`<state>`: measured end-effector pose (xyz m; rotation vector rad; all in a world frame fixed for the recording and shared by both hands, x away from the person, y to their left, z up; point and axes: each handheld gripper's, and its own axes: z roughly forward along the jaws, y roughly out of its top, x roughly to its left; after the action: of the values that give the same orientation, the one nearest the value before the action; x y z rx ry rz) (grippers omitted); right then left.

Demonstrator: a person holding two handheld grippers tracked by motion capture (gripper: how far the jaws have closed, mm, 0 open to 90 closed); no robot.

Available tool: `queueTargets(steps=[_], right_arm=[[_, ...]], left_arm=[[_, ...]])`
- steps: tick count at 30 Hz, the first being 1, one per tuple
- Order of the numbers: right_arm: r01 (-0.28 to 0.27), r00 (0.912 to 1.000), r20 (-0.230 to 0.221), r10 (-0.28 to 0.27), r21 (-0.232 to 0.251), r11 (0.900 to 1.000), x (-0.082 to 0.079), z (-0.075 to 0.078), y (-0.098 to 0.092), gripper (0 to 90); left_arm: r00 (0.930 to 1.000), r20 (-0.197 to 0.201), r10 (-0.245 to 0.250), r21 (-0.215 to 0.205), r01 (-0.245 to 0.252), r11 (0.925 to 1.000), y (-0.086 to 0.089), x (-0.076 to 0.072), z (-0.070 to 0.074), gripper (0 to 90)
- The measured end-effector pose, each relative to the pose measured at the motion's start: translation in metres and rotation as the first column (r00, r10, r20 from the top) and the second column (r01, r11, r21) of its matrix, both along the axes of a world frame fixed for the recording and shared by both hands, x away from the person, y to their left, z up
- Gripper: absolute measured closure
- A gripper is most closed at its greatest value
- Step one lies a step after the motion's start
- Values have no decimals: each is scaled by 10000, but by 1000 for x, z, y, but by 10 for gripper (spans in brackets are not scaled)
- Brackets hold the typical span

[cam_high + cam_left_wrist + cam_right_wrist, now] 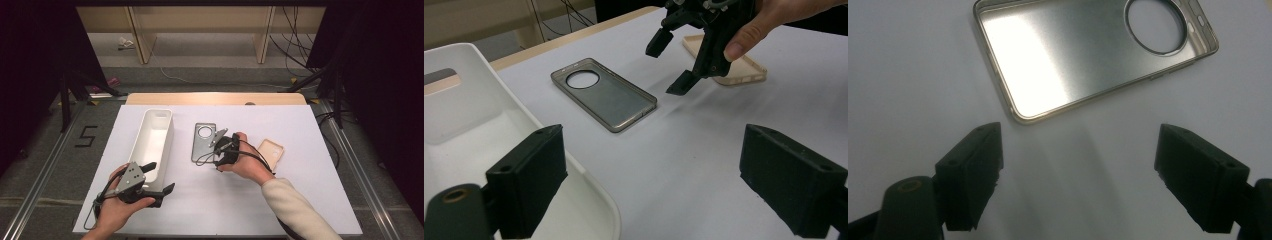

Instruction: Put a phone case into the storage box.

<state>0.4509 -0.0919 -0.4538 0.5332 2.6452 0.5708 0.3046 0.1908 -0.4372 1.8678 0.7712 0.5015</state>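
Note:
A grey see-through phone case [203,141] with a round camera hole lies flat on the white table cover. In the right gripper view the grey case [1093,50] lies just beyond the jaws. My right gripper [216,150] hovers at the case's right side, open, with nothing between its jaws [1078,175]. The left gripper view shows the right gripper [670,62] held by a hand above the table beside the grey case [604,94]. My left gripper [160,177] stands open and empty at the near end of a white bin [152,145], one jaw over its rim [589,190].
A beige phone case [270,152] lies open side up to the right of the right hand, also seen behind it [729,62]. The long white bin [454,130] is empty. The table's far wooden edge [215,98] borders the white cover.

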Motion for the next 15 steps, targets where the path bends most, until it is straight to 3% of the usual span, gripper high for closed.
queueTargets(steps=[15], right_arm=[[-754,9971,-99,749,-588,9954,0,-2,17,229]], left_arm=[[10000,-27,-35,47,35,10000,0,0,-1,112]])
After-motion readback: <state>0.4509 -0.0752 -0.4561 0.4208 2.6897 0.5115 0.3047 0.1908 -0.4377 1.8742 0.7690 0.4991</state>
